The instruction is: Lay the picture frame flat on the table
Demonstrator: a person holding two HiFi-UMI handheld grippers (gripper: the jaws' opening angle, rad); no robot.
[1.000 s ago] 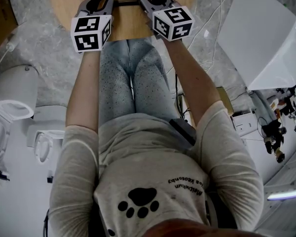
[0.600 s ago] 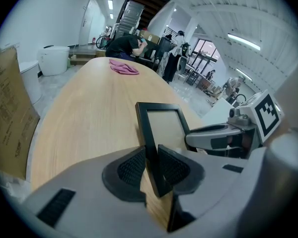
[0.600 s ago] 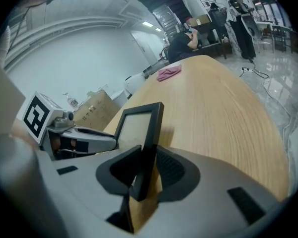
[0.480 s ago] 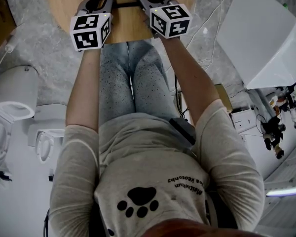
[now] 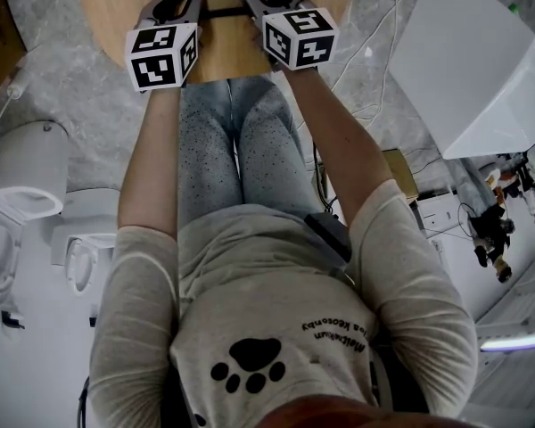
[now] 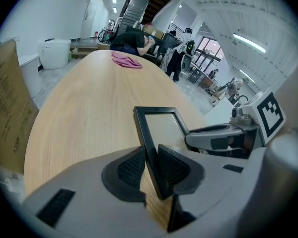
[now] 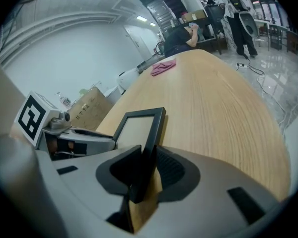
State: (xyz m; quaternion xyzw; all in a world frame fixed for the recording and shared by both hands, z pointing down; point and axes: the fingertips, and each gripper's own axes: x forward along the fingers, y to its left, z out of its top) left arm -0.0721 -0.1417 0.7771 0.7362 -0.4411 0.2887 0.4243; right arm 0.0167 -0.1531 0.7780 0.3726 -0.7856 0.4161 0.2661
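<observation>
Pale wood table (image 5: pixel 223 56) is seen at top centre of head view, w/ grey stone floor around it. Black picture frame (image 6: pixel 161 125) is held tilted over it, at lower centre of both gripper views. L gripper (image 6: pixel 150 158) is clamped on its left border. R gripper (image 7: pixel 148 165) jaws have just been opened a bit wider, yet its right border is pinched between the pads. Pink cloth (image 6: pixel 126 60) is seen at table's far end, upper centre.

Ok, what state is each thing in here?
picture frame: held by both side edges
left claw: shut on the frame's edge
right claw: frame's other edge between its jaws, which have just been opening
pink cloth: crumpled on the table, at its far end
</observation>
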